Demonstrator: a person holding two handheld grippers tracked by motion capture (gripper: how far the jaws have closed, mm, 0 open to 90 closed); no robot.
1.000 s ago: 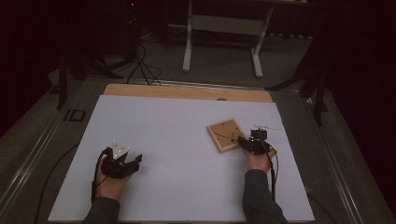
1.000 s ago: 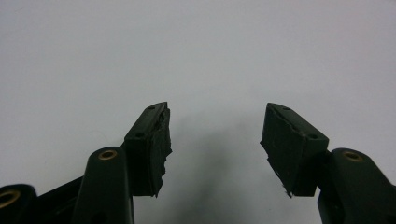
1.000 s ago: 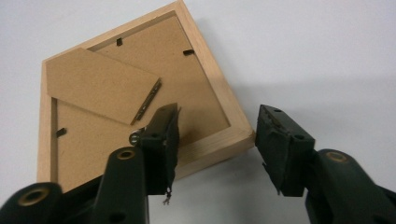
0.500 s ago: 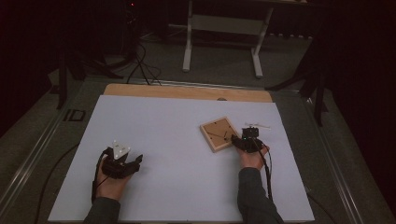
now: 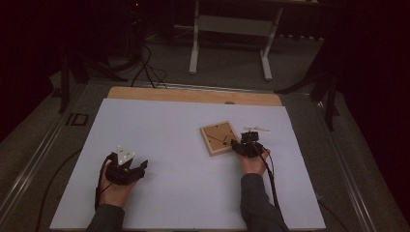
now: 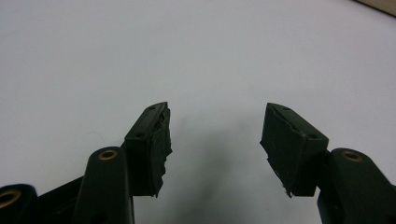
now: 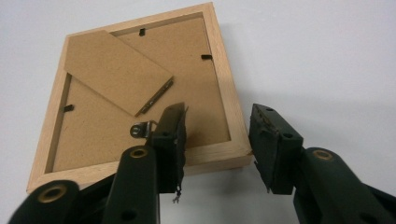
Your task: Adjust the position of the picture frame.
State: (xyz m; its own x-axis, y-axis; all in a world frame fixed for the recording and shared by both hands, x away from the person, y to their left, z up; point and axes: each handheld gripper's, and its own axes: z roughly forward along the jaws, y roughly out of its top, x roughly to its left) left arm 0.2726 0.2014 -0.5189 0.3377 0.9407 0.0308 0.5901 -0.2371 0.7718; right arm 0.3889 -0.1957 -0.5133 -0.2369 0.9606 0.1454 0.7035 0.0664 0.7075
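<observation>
The right gripper (image 7: 217, 140) is closing its jaws around the picture frame's (image 7: 140, 93) corner to grasp it; the left gripper (image 6: 215, 140) is idling, released.

- The high view looks forward and down from above the person's side, taking in the whole white counter (image 5: 183, 145).
- The left gripper view sits low and close, facing along its jaws over bare counter.
- The right gripper view, equally near, faces the wooden frame (image 7: 140, 93), shared with the high view (image 5: 220, 137).
</observation>
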